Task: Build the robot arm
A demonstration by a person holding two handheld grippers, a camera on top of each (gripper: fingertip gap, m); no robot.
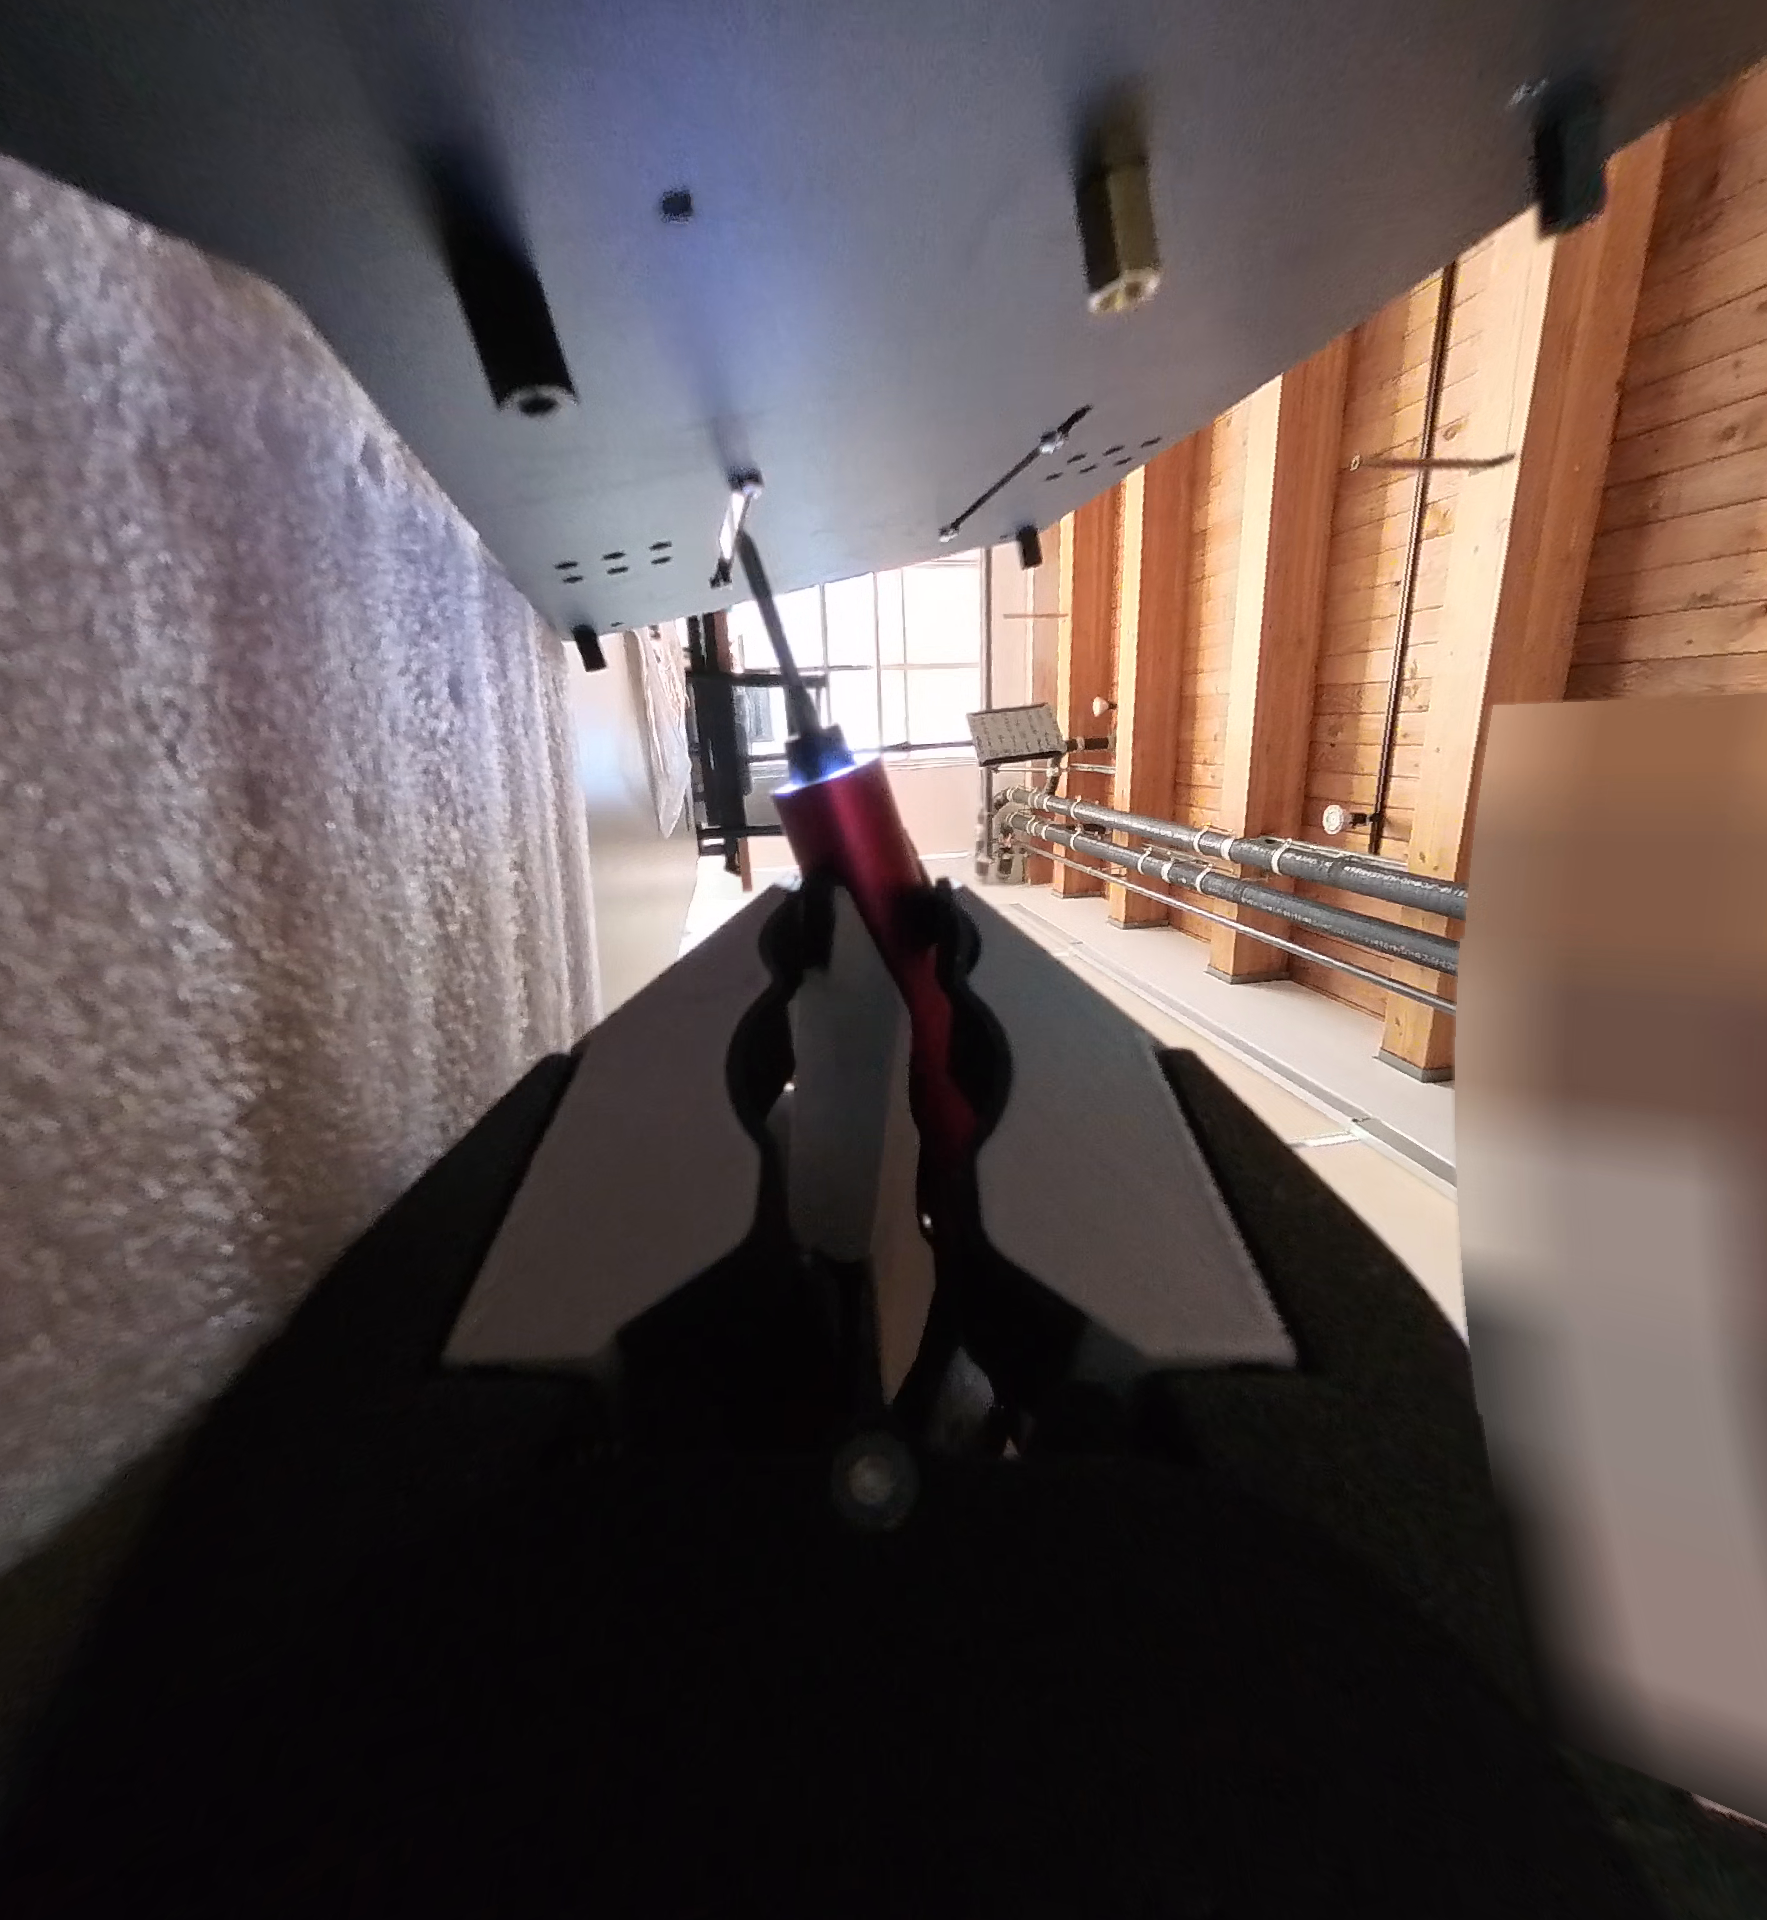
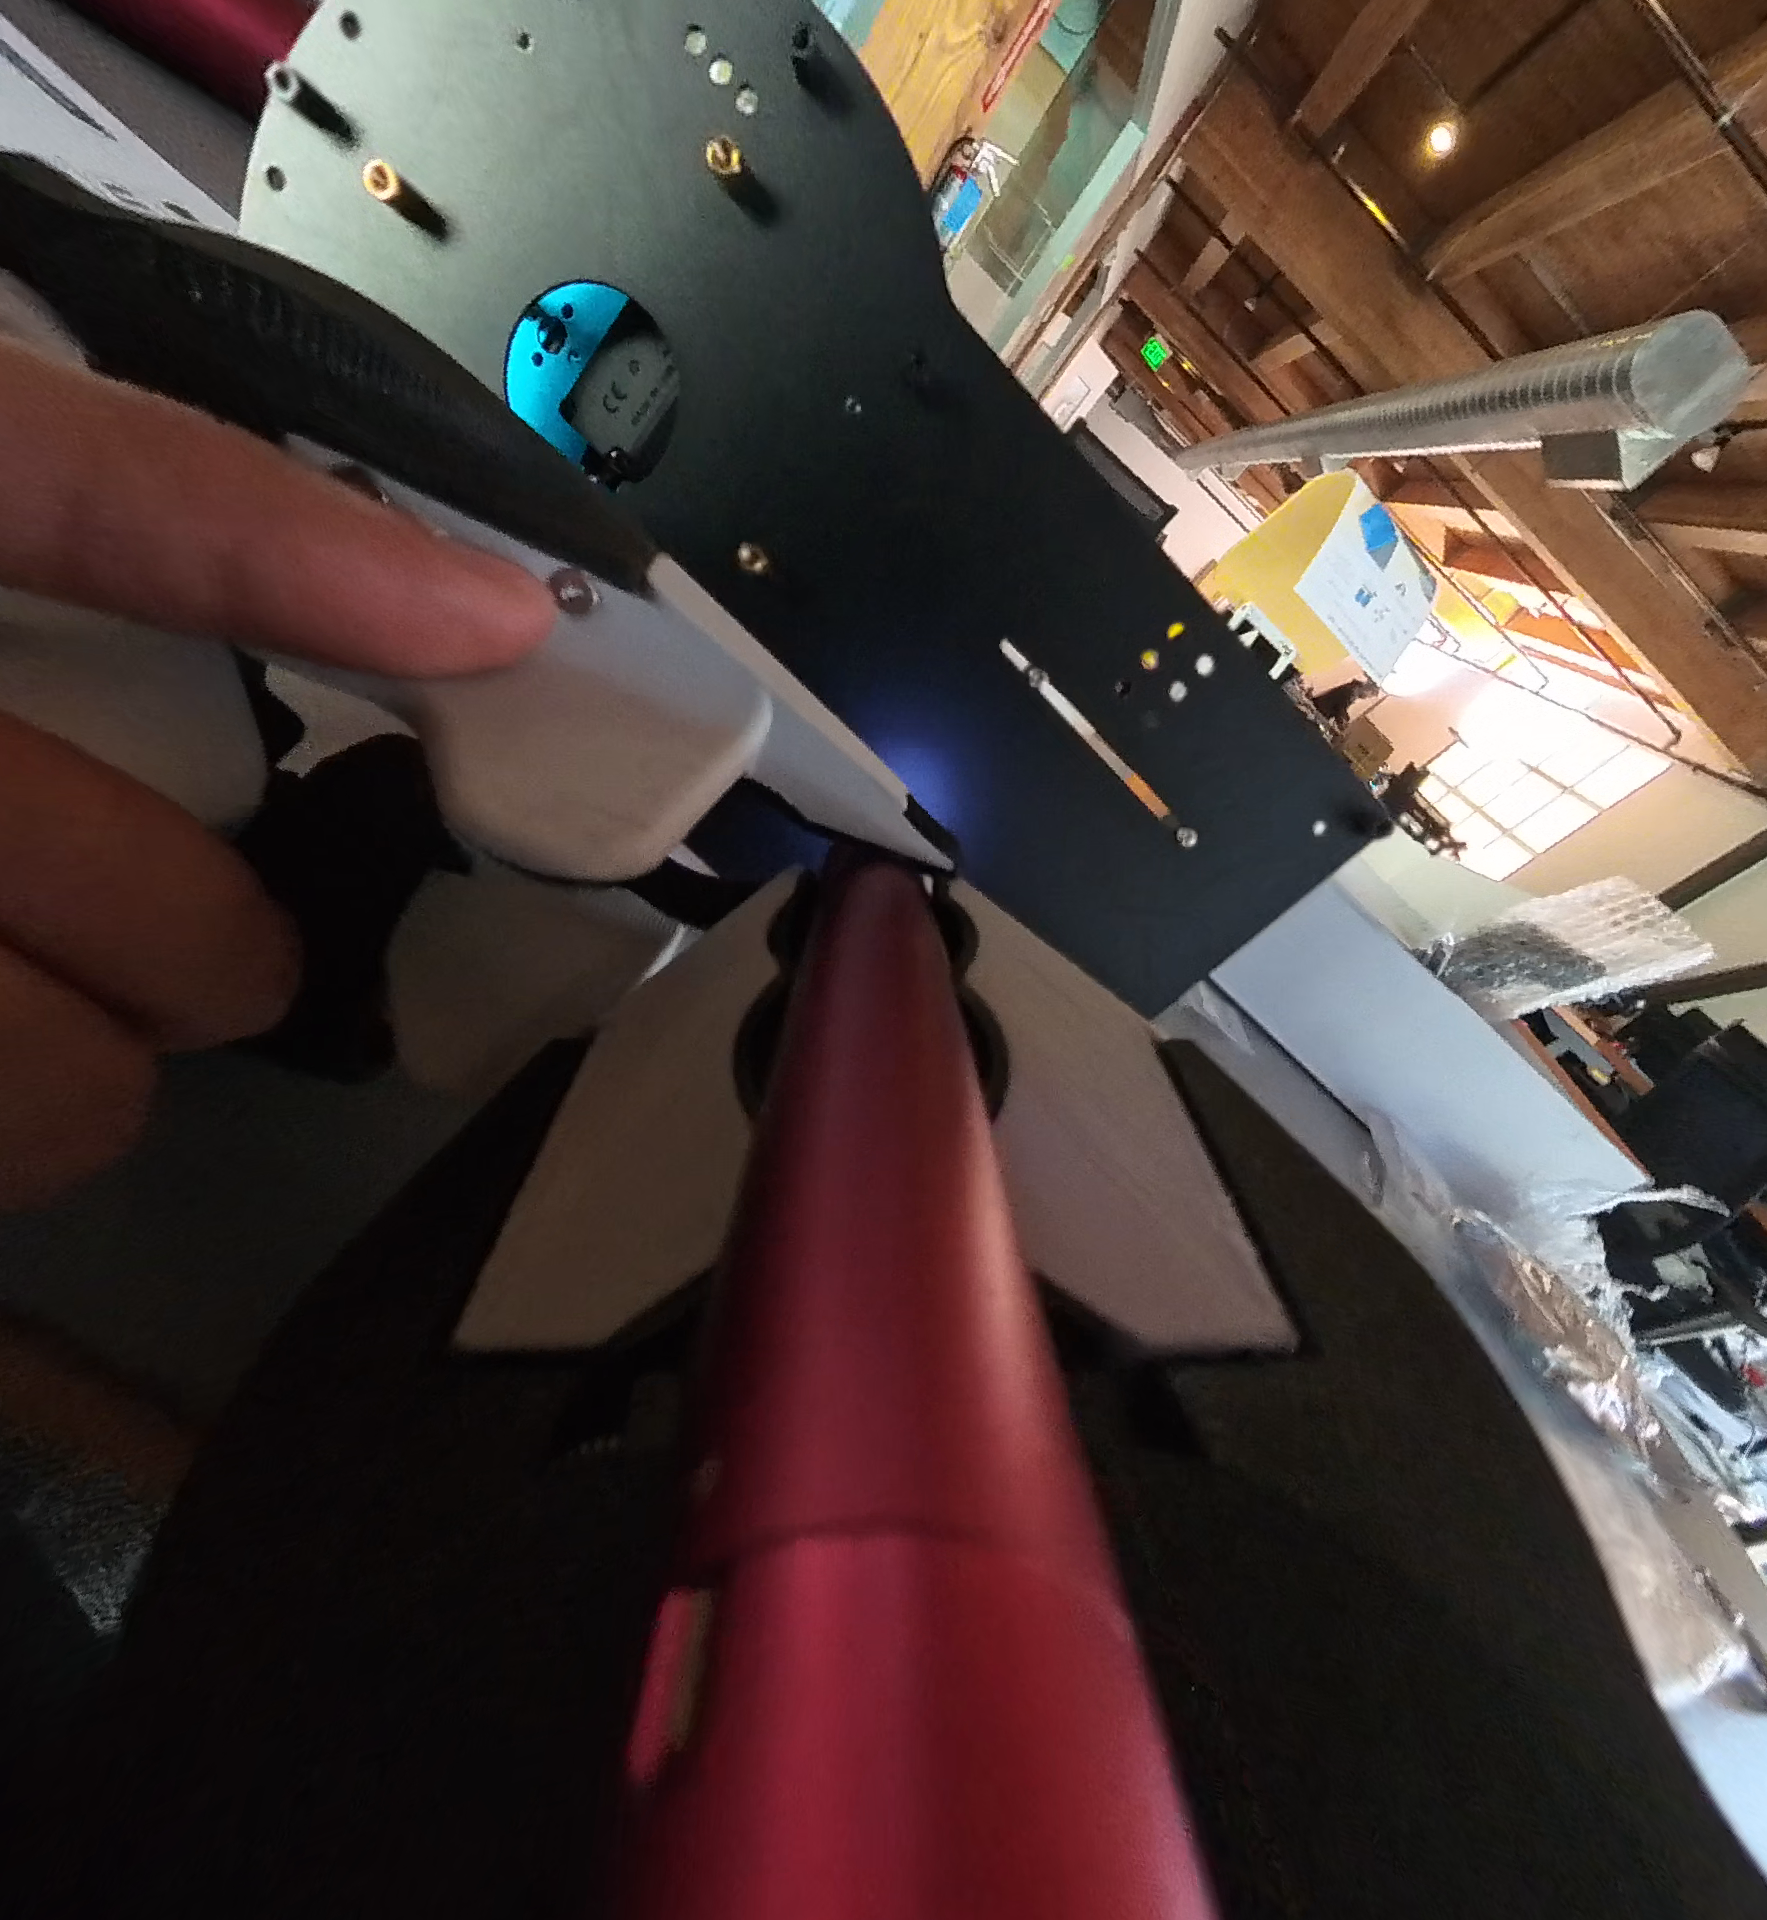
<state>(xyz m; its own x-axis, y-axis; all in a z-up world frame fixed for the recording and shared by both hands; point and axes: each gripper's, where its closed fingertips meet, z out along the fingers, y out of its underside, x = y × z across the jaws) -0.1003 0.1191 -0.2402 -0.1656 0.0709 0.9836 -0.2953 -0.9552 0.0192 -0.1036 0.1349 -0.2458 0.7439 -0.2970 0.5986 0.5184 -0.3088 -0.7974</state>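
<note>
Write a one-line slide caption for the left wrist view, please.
Left gripper clamps a red screwdriver, its tip at a screw on a dark plate.

Left claw point(image 1: 863, 914): jaws closed in, clamped near the tips, pointing forward and up. Right claw point(image 2: 874, 914): jaws likewise closed tight, aimed the same way. In the right wrist view, the left claw comes in from the left, a hand point(image 2: 131, 727) wrapped round its body, index finger stretched along the white finger housing.
</note>
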